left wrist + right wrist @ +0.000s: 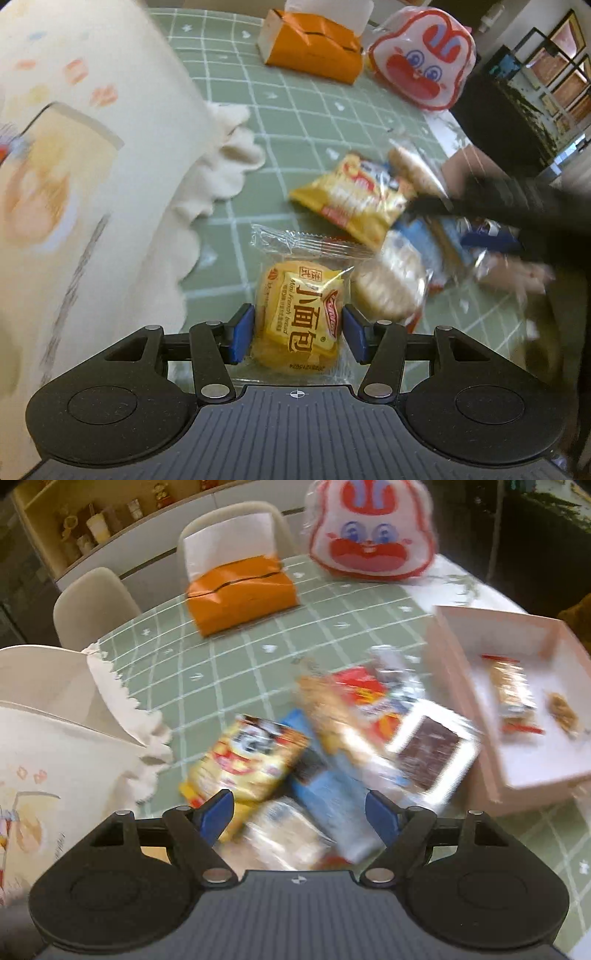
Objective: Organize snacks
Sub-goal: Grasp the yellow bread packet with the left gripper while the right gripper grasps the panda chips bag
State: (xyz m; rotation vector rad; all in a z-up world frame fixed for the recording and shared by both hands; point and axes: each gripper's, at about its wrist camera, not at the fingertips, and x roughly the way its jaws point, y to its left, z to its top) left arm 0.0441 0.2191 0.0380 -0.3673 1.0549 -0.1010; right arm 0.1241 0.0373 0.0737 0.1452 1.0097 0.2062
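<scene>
The worktop (229,653), covered with a green cloth of pale grid lines, carries a large cream paper bag with a frilled edge (92,184) on one side and a shallow pink cardboard box (465,760) on the other, where two small packets already lie. Between them is a loose pile of snack packets (314,746). The left tool (298,334) has its blue pads on both sides of a clear-wrapped yellow mini bread packet (301,317), but I cannot tell if they press it. The right tool (298,818) hangs wide open over the pile, holding nothing. I judge the picking step is in hand; next, the left tool must close firmly and carry the bread to a container.
</scene>
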